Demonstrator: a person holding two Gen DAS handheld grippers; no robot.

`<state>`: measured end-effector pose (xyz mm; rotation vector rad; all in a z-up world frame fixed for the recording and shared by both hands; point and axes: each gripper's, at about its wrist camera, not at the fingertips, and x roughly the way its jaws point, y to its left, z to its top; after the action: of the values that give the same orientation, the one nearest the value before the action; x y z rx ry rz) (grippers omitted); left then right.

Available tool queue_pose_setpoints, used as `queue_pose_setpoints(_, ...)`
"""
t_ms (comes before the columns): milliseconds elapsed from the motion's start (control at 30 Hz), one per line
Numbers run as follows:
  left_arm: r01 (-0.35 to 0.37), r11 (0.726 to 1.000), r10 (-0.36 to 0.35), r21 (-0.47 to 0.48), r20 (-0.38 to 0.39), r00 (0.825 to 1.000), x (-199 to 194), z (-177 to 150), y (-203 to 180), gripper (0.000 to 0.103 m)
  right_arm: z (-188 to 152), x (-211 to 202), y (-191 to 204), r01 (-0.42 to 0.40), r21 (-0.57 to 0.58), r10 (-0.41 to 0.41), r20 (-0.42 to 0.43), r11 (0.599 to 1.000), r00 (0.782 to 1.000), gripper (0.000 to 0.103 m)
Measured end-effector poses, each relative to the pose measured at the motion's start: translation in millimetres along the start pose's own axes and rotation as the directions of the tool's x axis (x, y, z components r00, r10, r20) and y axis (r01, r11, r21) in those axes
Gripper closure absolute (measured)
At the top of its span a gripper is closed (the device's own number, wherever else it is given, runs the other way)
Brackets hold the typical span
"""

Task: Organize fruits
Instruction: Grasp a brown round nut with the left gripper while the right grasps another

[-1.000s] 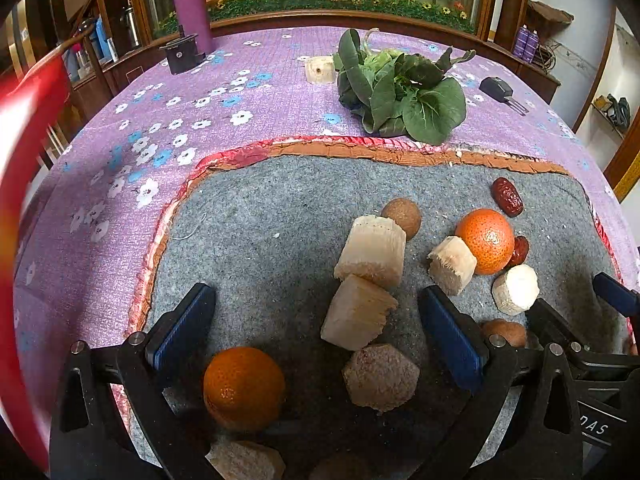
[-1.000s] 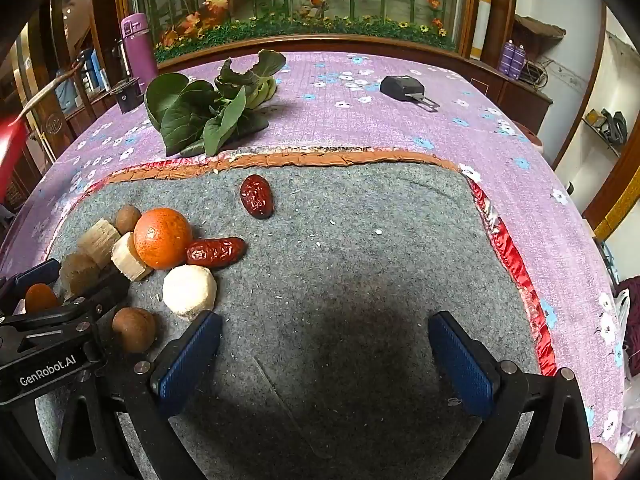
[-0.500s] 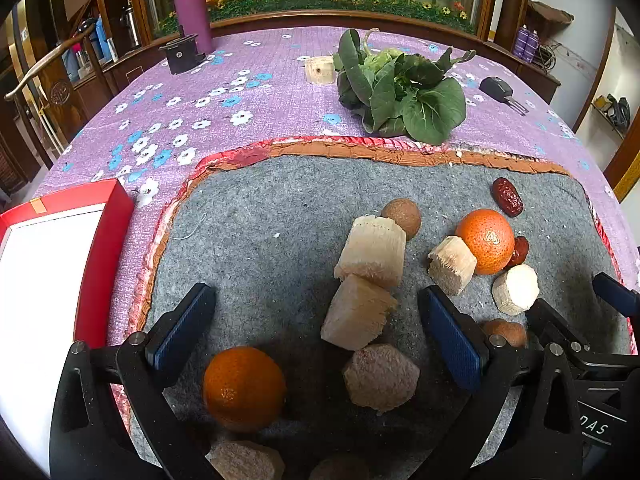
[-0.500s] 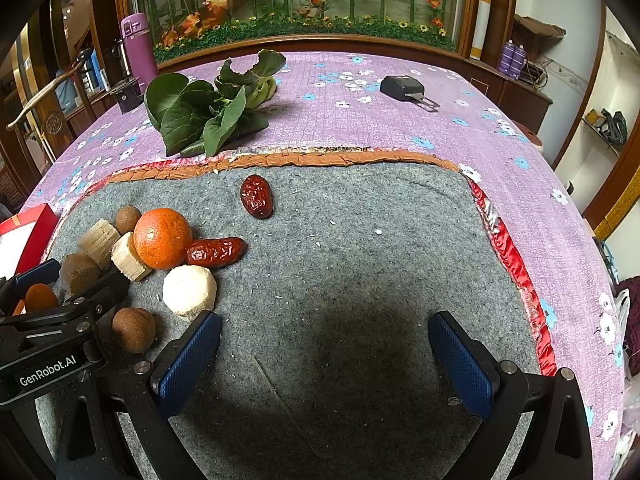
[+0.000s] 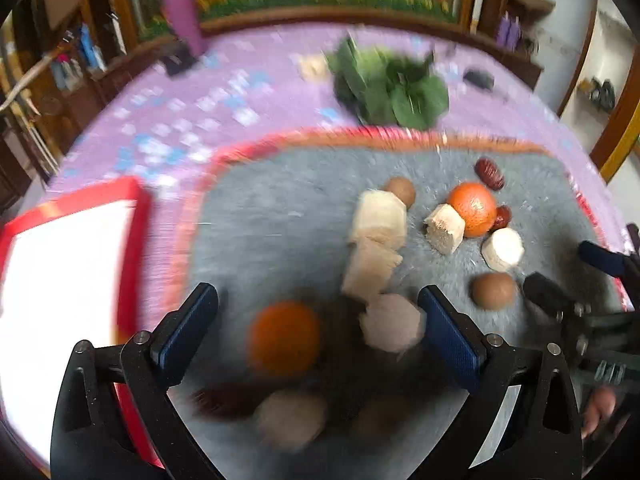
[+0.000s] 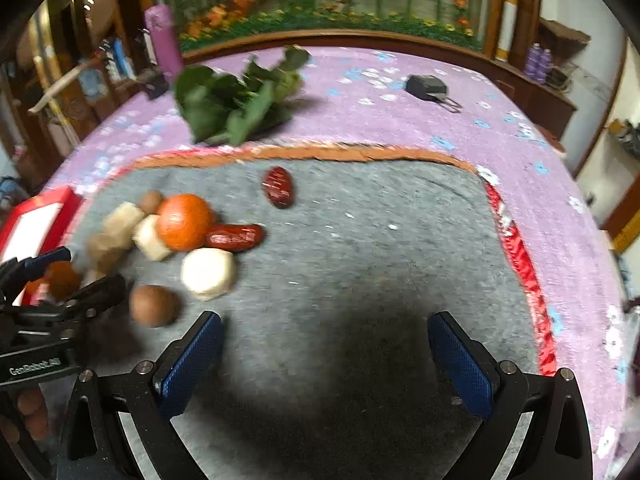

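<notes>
Both tongs, left tongs (image 5: 318, 320) and right tongs (image 6: 326, 352), spread; glossy round orange (image 6: 185, 222).

left hand-held gripper (image 5: 318, 322) gaping | orange (image 5: 285, 338) between fingers | blurred

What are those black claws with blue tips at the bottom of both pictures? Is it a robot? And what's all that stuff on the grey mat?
No robot: a person holds two grabber tools, each with its own camera looking forward. One picture looks out from the left gripper, the other from the right gripper. Both are open and hold nothing. On the grey felt mat lie round orange tangerines, wrinkly dark red dates, pale cut chunks and small brown balls. A red-rimmed white tray waits at the left.
</notes>
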<state>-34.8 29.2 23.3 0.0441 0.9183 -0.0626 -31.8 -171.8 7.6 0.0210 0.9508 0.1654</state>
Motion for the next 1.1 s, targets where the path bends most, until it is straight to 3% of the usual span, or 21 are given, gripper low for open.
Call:
queue_pose_setpoints(67,-0.049,0.998,0.048,0.033,0.051,0.998,-25,-11,10,0.002,2,-8,1,-0.114,0.036,0.113,0.017,0.993,0.993,0.000)
queue_pose_setpoints(100,-0.079,0.995,0.076,0.059,0.063,0.995,-35,-17,14,0.002,4,-8,5,-0.131,0.025,0.131,0.007,0.991,0.991,0.000)
queue_pose_setpoints(300,-0.144,0.979,0.136,0.148,0.061,0.989,-57,-34,22,0.002,19,1,50,-0.055,-0.133,0.052,-0.022,0.990,0.998,0.008)
queue_pose_setpoints(400,-0.136,0.979,0.127,0.149,0.064,0.990,-57,-34,23,0.002,20,1,50,-0.113,-0.107,0.110,-0.036,0.988,0.993,0.021)
queue_pose_setpoints(500,-0.195,0.964,0.186,0.183,0.066,0.980,-53,-36,19,0.002,12,-15,51,-0.183,-0.136,0.184,-0.005,0.974,0.983,0.021)
queue_pose_setpoints(733,-0.148,0.963,0.143,0.223,0.041,0.989,-55,-42,23,0.005,-2,-22,31,-0.265,-0.089,0.264,-0.023,0.960,0.964,0.022)
queue_pose_setpoints(900,-0.096,0.968,0.095,0.230,0.014,0.995,-43,-40,36,0.028,-2,-25,38,-0.313,-0.107,0.311,-0.038,0.944,0.950,0.028)
queue_pose_setpoints(1100,-0.033,0.945,0.031,0.327,0.010,0.999,-48,-37,28,0.038,5,-11,52,-0.321,-0.121,0.314,-0.079,0.939,0.946,0.039)
